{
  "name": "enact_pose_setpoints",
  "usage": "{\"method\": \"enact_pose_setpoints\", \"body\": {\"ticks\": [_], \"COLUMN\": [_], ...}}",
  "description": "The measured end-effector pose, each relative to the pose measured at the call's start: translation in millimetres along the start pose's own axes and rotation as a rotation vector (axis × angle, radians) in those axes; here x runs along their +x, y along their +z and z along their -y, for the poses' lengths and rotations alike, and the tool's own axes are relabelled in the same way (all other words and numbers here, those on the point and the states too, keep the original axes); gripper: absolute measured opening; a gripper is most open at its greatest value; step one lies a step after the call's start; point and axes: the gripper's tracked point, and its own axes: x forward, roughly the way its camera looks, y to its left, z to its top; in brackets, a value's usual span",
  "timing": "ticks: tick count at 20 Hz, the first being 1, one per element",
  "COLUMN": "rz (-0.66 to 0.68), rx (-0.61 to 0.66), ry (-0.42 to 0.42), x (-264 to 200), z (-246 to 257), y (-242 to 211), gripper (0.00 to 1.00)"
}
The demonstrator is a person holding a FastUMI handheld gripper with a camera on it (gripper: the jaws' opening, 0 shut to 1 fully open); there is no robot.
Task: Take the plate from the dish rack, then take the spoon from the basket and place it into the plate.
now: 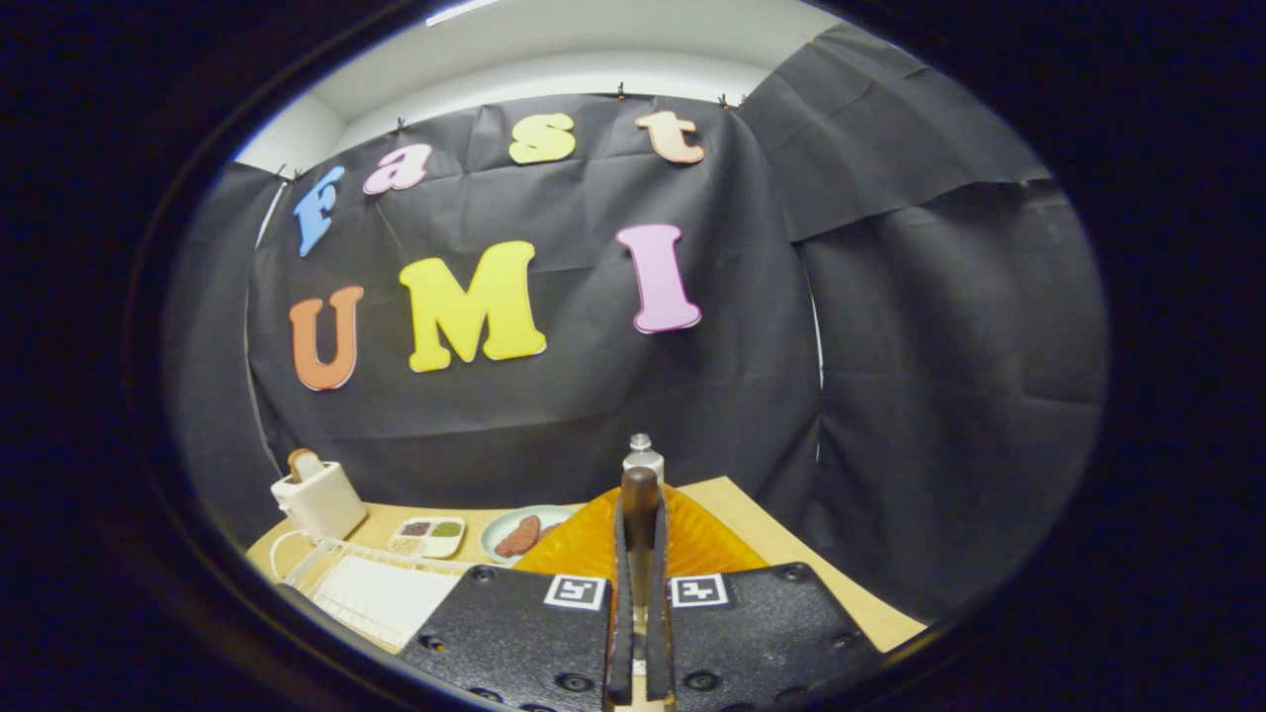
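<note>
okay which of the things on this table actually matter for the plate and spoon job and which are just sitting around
Part of the job:
- orange plate, just beyond the fingers
- spoon handle, pinched in the hand-held gripper
- white wire rack, likely the dish rack

Just lying about:
- toaster with bread
- divided dish of condiments
- pale plate with brown food
- small bottle

White toaster holding a slice of bread at the far left of the tan counter, divided condiment dish beside it, pale plate with brown food, small capped bottle behind.
</note>
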Motion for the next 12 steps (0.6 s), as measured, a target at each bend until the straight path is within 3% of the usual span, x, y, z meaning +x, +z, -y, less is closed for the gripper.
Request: {"method": "enact_pose_setpoints", "body": {"ticks": [5, 12], "rz": [0.043, -0.066], "rx": [0.016, 0.062], "ry": [0.049, 0.166], "x": [-62.6, -114.9], "z": [-28.1, -88.4], "y": [4.4, -66.9], "gripper": [0.1, 0.1]}}
